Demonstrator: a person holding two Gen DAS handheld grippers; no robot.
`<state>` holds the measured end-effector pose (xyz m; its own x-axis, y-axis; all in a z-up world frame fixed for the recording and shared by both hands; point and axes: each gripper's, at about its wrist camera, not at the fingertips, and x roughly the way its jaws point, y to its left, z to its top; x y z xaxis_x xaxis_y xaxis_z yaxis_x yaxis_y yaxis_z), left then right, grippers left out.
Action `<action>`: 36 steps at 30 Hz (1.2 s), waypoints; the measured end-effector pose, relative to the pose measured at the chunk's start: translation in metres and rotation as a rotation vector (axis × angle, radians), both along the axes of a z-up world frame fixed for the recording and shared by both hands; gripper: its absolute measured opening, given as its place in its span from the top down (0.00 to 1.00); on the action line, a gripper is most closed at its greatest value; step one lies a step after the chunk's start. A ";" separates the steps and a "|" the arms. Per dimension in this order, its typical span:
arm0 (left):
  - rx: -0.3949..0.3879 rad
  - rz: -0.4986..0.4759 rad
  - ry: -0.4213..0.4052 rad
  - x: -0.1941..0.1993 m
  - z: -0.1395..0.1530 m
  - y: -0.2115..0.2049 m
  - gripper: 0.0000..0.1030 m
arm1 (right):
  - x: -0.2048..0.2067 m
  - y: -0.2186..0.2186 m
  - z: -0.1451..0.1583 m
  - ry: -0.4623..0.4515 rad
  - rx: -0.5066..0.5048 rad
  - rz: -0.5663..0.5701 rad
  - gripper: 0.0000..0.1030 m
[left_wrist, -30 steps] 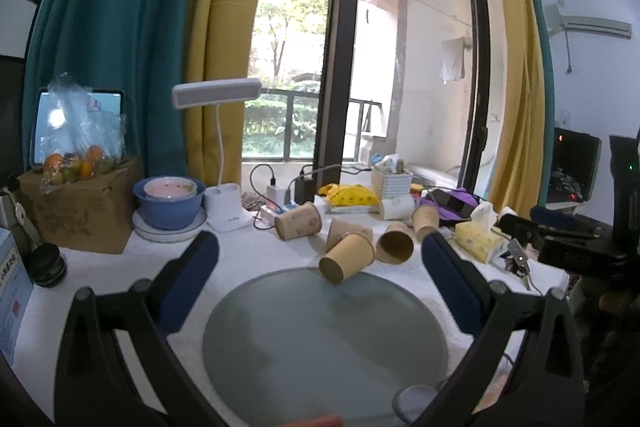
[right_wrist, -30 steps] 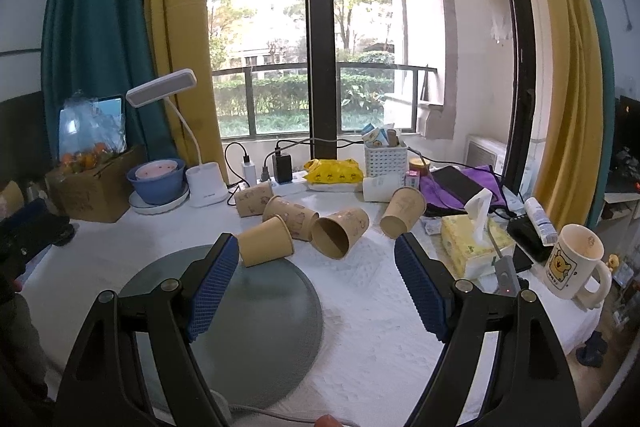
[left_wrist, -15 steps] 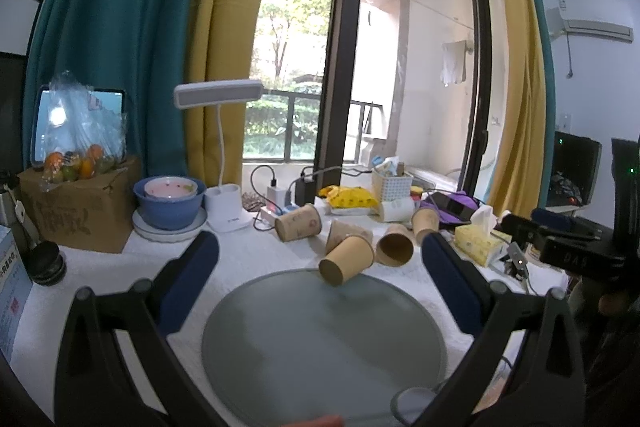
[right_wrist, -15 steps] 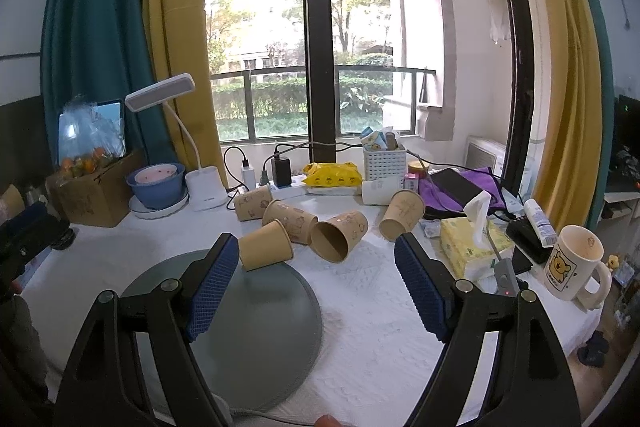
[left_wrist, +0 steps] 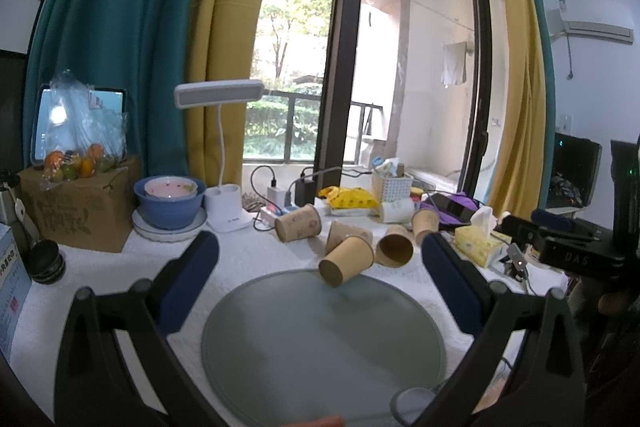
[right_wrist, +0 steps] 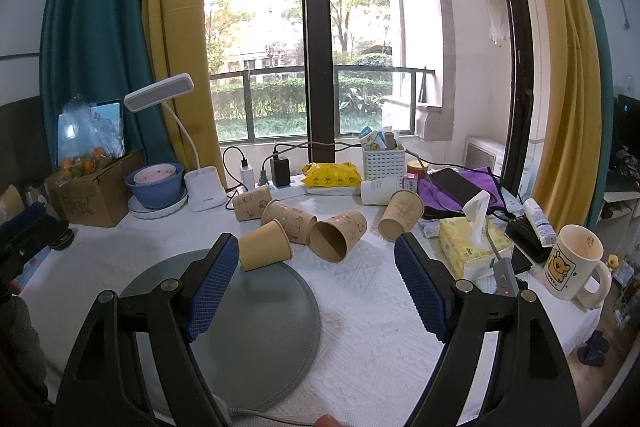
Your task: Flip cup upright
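The nearest paper cup (right_wrist: pixel 265 245) lies on its side at the far rim of the grey round mat (right_wrist: pixel 256 311), base toward you in the left view, with four more cups (right_wrist: pixel 338 235) tipped over just behind it on the white tablecloth (right_wrist: pixel 380 307). Judge it light, thin-walled and easy to crush (it will also roll), so pinch gently across the side wall near the stiffer rim. Your right gripper (right_wrist: pixel 316 281) and left gripper (left_wrist: pixel 320 279) both hang spread wide, holding nothing, short of the cups.
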<state>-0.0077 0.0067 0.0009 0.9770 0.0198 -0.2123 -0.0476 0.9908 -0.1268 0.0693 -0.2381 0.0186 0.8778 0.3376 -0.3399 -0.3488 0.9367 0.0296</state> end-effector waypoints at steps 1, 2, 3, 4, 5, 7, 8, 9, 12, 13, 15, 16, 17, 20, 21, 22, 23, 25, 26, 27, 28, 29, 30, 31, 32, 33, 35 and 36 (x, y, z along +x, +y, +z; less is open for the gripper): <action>-0.001 -0.001 0.001 0.000 0.000 0.000 0.01 | 0.000 0.000 0.000 0.000 0.000 0.000 0.20; -0.001 -0.002 0.002 0.000 0.000 0.000 0.01 | 0.000 0.000 0.000 0.000 0.000 0.000 0.20; -0.002 -0.002 0.003 0.000 -0.001 0.000 0.01 | 0.000 0.000 0.000 0.000 0.000 0.000 0.20; -0.001 -0.002 0.004 0.000 -0.001 0.000 0.01 | 0.000 0.000 0.000 0.000 0.000 0.000 0.19; -0.002 -0.001 0.003 -0.001 -0.001 0.000 0.01 | 0.000 0.000 0.000 0.000 -0.001 0.000 0.19; -0.001 -0.002 0.006 0.000 -0.001 0.000 0.01 | 0.001 -0.001 0.000 0.003 -0.001 0.000 0.19; 0.003 -0.002 0.007 0.001 -0.001 0.000 0.01 | 0.002 -0.001 0.000 0.004 -0.001 0.000 0.19; 0.006 -0.003 0.009 0.002 -0.001 0.000 0.01 | 0.004 -0.002 0.000 0.006 -0.001 0.000 0.19; 0.022 -0.013 0.027 0.010 -0.003 -0.003 0.01 | 0.010 -0.002 -0.003 0.012 0.000 0.000 0.19; 0.029 -0.019 0.033 0.013 -0.004 -0.005 0.01 | 0.013 -0.002 -0.004 0.013 0.000 0.000 0.19; 0.056 -0.038 0.057 0.024 -0.007 -0.010 0.01 | 0.020 -0.002 -0.007 0.018 0.001 -0.001 0.19; 0.068 -0.047 0.066 0.029 -0.007 -0.012 0.01 | 0.025 -0.003 -0.009 0.023 0.001 -0.002 0.19; 0.084 -0.058 0.075 0.035 -0.007 -0.014 0.01 | 0.029 -0.004 -0.012 0.028 0.003 -0.005 0.19; 0.150 -0.113 0.121 0.064 -0.008 -0.024 0.01 | 0.048 -0.010 -0.022 0.054 0.015 -0.016 0.19; 0.173 -0.138 0.141 0.076 -0.008 -0.029 0.01 | 0.055 -0.012 -0.026 0.067 0.017 -0.020 0.20; 0.188 -0.159 0.160 0.087 -0.007 -0.033 0.01 | 0.064 -0.015 -0.031 0.088 0.022 -0.025 0.19; 0.207 -0.181 0.180 0.099 -0.007 -0.039 0.01 | 0.072 -0.018 -0.035 0.109 0.031 -0.028 0.19; 0.256 -0.230 0.231 0.128 -0.007 -0.049 0.01 | 0.090 -0.025 -0.043 0.156 0.047 -0.031 0.19; 0.281 -0.256 0.264 0.144 -0.008 -0.054 0.01 | 0.098 -0.028 -0.047 0.175 0.054 -0.036 0.19; 0.309 -0.282 0.300 0.160 -0.009 -0.060 0.01 | 0.105 -0.031 -0.051 0.191 0.063 -0.044 0.19; 0.331 -0.303 0.321 0.172 -0.010 -0.065 0.01 | 0.114 -0.035 -0.055 0.210 0.074 -0.055 0.19; 0.355 -0.327 0.341 0.185 -0.011 -0.070 0.01 | 0.122 -0.039 -0.059 0.226 0.081 -0.065 0.19; 0.385 -0.353 0.367 0.202 -0.013 -0.077 0.01 | 0.128 -0.042 -0.062 0.237 0.089 -0.075 0.19; 0.398 -0.370 0.383 0.212 -0.014 -0.081 0.01 | 0.136 -0.046 -0.065 0.248 0.102 -0.085 0.19; 0.414 -0.397 0.404 0.227 -0.014 -0.087 0.01 | 0.143 -0.049 -0.067 0.256 0.111 -0.094 0.19; 0.429 -0.419 0.422 0.240 -0.014 -0.093 0.01 | 0.151 -0.051 -0.070 0.264 0.119 -0.103 0.19; 0.458 -0.454 0.449 0.264 -0.014 -0.101 0.01 | 0.168 -0.056 -0.074 0.277 0.140 -0.114 0.19; 0.479 -0.475 0.454 0.276 -0.014 -0.108 0.01 | 0.177 -0.057 -0.076 0.285 0.147 -0.120 0.19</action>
